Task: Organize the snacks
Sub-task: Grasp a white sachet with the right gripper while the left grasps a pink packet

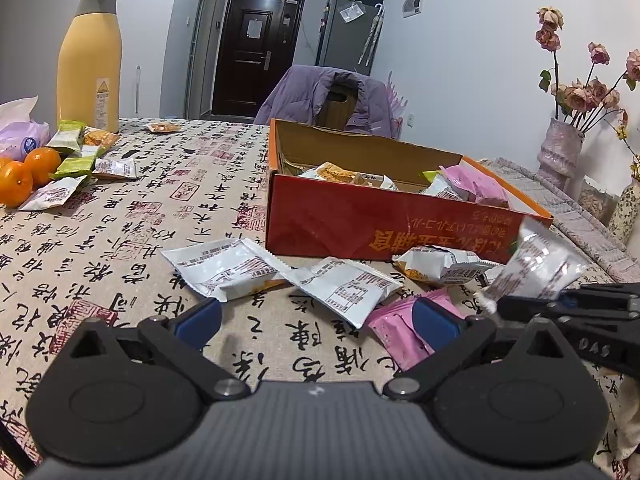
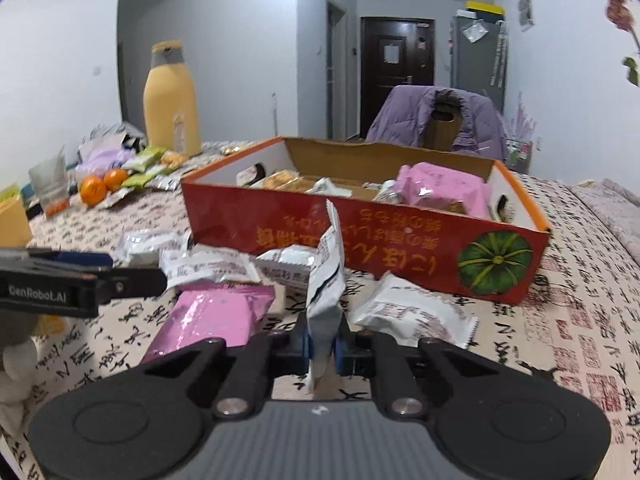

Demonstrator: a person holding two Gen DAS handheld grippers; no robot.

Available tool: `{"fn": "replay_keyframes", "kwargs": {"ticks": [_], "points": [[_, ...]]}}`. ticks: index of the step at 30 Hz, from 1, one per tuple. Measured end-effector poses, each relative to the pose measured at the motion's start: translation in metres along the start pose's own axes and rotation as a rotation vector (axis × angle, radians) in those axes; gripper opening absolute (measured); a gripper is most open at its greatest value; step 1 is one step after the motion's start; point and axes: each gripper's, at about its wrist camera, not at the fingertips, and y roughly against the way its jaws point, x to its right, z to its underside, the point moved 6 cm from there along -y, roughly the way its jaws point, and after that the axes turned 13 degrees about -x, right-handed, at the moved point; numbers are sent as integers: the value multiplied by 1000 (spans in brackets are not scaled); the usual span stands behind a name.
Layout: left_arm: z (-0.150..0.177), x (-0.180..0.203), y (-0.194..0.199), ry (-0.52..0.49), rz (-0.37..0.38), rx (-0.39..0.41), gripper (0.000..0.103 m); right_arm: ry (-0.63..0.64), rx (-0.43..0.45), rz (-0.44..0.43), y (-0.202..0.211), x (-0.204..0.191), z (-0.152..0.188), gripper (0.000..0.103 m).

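Oranges (image 2: 98, 187) and green packets (image 2: 143, 168) sat far left by the yellow bottle (image 2: 172, 100). Nearer, the left gripper (image 1: 316, 316) waited with its blue pads apart and nothing between them, a pink packet (image 1: 394, 330) just beside its right pad. Loose white packets (image 2: 208, 266) lay scattered in front of the red box (image 2: 360, 240). At centre, the right gripper (image 2: 322, 346) was clamped on one white snack packet (image 2: 326, 280), pinched at its lower end so its long axis stood upright, the crimped top edge pointing up. That packet looked thin, crinkly and foil-backed, with small printed text. The box lay just beyond it, straight ahead and slightly right, already holding pink and orange packets. The right hand was plainly the nearer one to the box; carrying the packet forward over the near wall seemed the next need.
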Motion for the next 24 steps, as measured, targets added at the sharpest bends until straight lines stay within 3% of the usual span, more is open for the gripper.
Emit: {"fn": "replay_keyframes", "kwargs": {"ticks": [9,11,13,24], "points": [[0,7,-2,-17,-48,-43,103,-69,44,37,19,22,7,11],[2,11,-2,-7,-24,-61,103,-80,47,44,21,26,9,11],[2,21,-1,-11,-1,-75,103,-91,51,49,23,30,11,11],[-2,68,-16,-20,-27,-173,103,-123,73,64,36,40,19,11]]}}
